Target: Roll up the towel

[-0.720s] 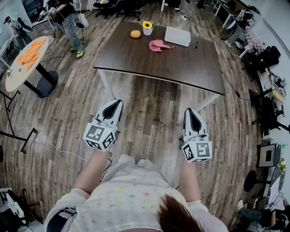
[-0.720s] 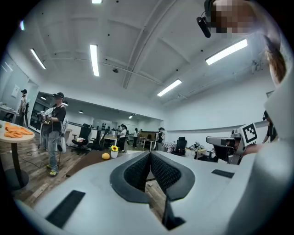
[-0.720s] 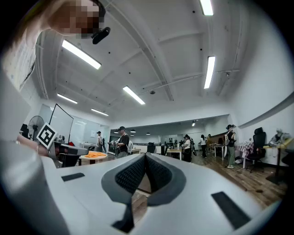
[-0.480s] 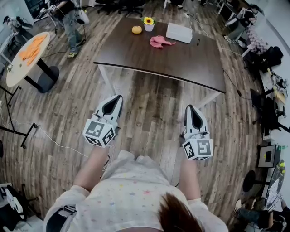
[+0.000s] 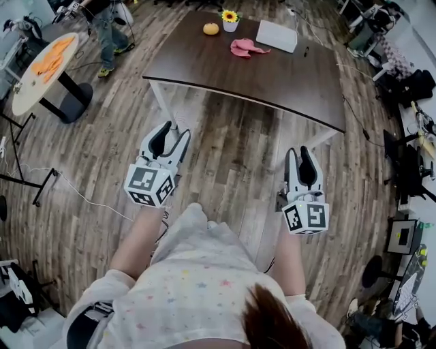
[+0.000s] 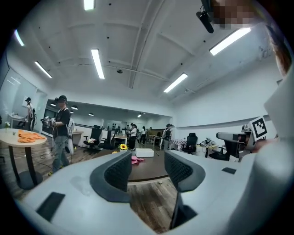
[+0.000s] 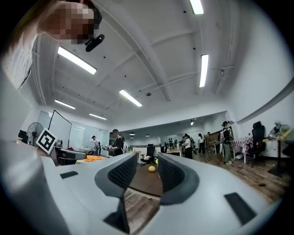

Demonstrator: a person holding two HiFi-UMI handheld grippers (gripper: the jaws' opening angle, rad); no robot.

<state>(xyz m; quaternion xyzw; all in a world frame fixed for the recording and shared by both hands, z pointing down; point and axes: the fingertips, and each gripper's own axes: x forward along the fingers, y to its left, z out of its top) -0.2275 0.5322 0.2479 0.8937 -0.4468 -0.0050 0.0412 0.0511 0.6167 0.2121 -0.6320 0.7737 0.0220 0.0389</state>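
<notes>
A crumpled pink towel (image 5: 246, 47) lies at the far side of a dark brown table (image 5: 272, 82), beside a white box (image 5: 276, 35), an orange (image 5: 211, 28) and a potted sunflower (image 5: 230, 20). My left gripper (image 5: 173, 133) is held level over the wooden floor, well short of the table. Its jaws are open and empty. My right gripper (image 5: 300, 153) hangs level at the same distance, jaws a little apart with nothing between them. In the left gripper view the towel (image 6: 136, 160) shows between the jaws, far off. The right gripper view frames the orange (image 7: 152, 169).
A round light table (image 5: 27, 95) with orange cloth on it stands at the left, with a person (image 5: 102, 27) near it. Cables (image 5: 82, 218) run across the floor at the left. Desks and chairs (image 5: 402, 157) crowd the right side.
Both pairs of jaws were closed together earlier and now stand apart, the left wider. The table sits higher in the head view.
</notes>
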